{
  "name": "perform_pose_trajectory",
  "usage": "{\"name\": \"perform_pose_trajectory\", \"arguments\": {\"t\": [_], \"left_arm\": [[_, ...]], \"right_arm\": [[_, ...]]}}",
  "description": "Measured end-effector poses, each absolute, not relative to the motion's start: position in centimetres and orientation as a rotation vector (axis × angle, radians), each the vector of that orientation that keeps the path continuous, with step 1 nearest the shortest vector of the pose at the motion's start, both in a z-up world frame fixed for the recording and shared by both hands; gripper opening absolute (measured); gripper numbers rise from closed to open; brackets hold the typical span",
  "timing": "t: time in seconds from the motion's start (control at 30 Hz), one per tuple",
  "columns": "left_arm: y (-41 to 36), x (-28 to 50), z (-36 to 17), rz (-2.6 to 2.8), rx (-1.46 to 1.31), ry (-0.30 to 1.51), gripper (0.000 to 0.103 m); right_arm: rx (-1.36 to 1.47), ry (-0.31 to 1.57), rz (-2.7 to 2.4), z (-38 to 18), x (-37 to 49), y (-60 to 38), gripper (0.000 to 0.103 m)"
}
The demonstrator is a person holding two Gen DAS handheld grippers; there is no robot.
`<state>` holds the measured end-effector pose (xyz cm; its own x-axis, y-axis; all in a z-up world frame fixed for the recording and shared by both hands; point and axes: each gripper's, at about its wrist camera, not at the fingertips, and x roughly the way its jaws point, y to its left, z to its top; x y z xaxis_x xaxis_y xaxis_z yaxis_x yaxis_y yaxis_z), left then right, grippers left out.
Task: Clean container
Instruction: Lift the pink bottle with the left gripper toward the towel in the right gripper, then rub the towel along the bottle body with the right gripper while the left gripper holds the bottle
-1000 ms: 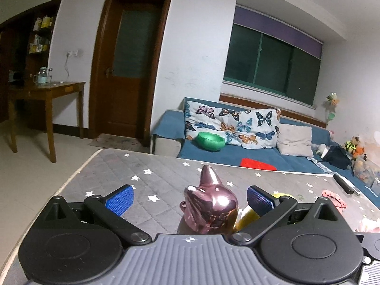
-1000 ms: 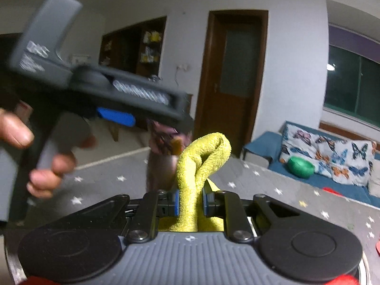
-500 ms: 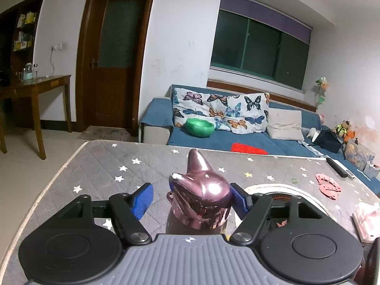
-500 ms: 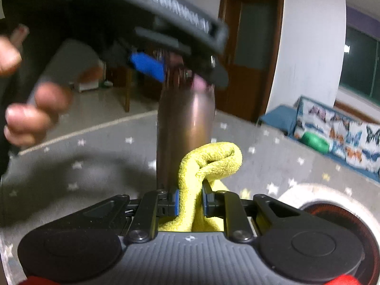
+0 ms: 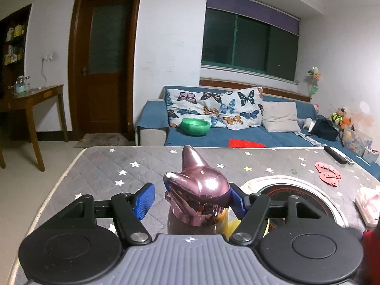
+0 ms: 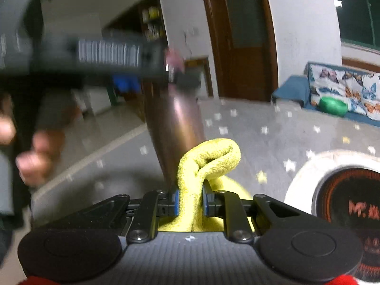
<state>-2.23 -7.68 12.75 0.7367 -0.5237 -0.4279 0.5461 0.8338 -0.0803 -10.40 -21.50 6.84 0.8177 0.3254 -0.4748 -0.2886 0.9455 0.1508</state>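
A shiny pink metal bottle (image 5: pixel 197 194) with a pointed animal-shaped lid stands on the grey star-patterned table (image 5: pixel 106 166). My left gripper (image 5: pixel 192 197) is open around the lid; the right pad touches it, the left pad stands apart. In the right wrist view the bottle's brown-pink body (image 6: pixel 175 128) rises tall and blurred, with the left gripper (image 6: pixel 123 54) at its top. My right gripper (image 6: pixel 190 200) is shut on a folded yellow cloth (image 6: pixel 209 159), which sits against the bottle's lower side. A bit of the cloth (image 5: pixel 231 225) shows beside the bottle.
A round induction cooktop (image 5: pixel 292 192) with a white rim is set in the table to the right, also in the right wrist view (image 6: pixel 344 197). Pink items (image 5: pixel 327 173) and a remote (image 5: pixel 337 156) lie at the far right. A blue sofa (image 5: pixel 237 128) stands behind the table.
My left gripper has narrowed around the bottle's lid and its right pad now touches it. The right gripper with the cloth has moved in low against the bottle's side.
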Motion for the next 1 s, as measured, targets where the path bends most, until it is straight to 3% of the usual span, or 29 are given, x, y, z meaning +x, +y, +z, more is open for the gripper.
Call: {"name": "perform_pose_trajectory", "arguments": {"t": [0.1, 0.23, 0.7, 1.0], "left_arm": [[-7.2, -2.0, 12.9, -0.617, 0.046, 0.464, 0.061], [-6.7, -1.7, 13.0, -0.623, 0.050, 0.462, 0.060], [-6.4, -3.2, 12.9, -0.712, 0.201, 0.401, 0.059], [-7.0, -3.9, 12.6, -0.805, 0.304, 0.354, 0.059]], "right_arm": [[0.083, 0.431, 0.355, 9.1, -11.1, -21.7, 0.016], [0.079, 0.333, 0.379, 10.4, -11.8, -21.4, 0.016], [0.069, 0.559, 0.340, 4.8, -10.0, -20.9, 0.017], [0.276, 0.459, 0.386, 8.5, -9.9, -24.4, 0.016]]}}
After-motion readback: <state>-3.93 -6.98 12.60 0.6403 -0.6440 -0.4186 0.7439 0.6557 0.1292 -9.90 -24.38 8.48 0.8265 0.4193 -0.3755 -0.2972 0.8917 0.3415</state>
